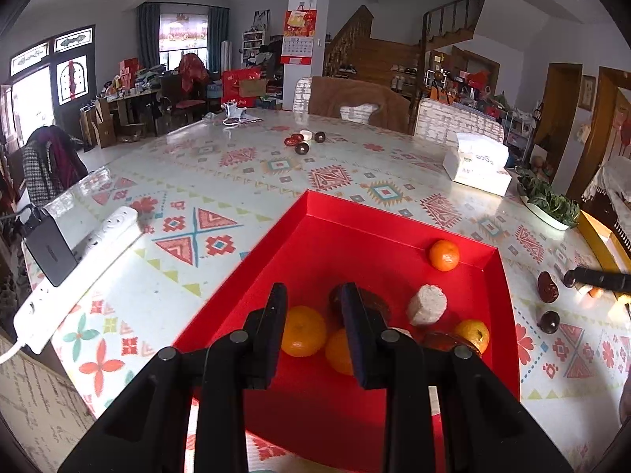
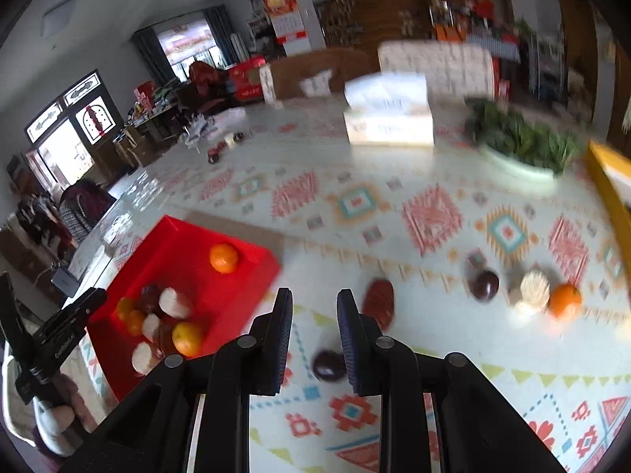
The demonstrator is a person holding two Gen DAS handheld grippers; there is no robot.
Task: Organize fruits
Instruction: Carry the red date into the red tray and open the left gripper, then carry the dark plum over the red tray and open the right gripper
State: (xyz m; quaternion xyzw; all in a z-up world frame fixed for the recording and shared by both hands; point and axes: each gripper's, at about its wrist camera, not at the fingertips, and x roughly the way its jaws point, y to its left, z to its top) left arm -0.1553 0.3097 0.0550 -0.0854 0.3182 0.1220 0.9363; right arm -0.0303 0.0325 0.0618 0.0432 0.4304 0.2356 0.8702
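A red tray [image 1: 307, 213] on the patterned table holds several oranges [image 1: 444, 255], a white round piece [image 1: 427, 304] and dark fruits. My left gripper [image 1: 314, 295] is open and empty above the tray's near part. In the right wrist view, which is blurred, my right gripper [image 2: 314, 301] is open and empty above the table, right of the tray [image 2: 252, 272]. A dark plum [image 2: 328, 364] lies just below its fingers, a red date [image 2: 379, 301] beside the right finger. Further right lie another plum [image 2: 484, 284], a white piece [image 2: 534, 289] and an orange [image 2: 564, 300].
A tissue box [image 1: 479, 167] and a plate of greens [image 1: 548, 203] stand at the right. A white power strip [image 1: 75, 272] with a black adapter lies at the left edge. More small fruits [image 1: 301, 142] sit far back. A yellow box [image 2: 611, 181] is at the right edge.
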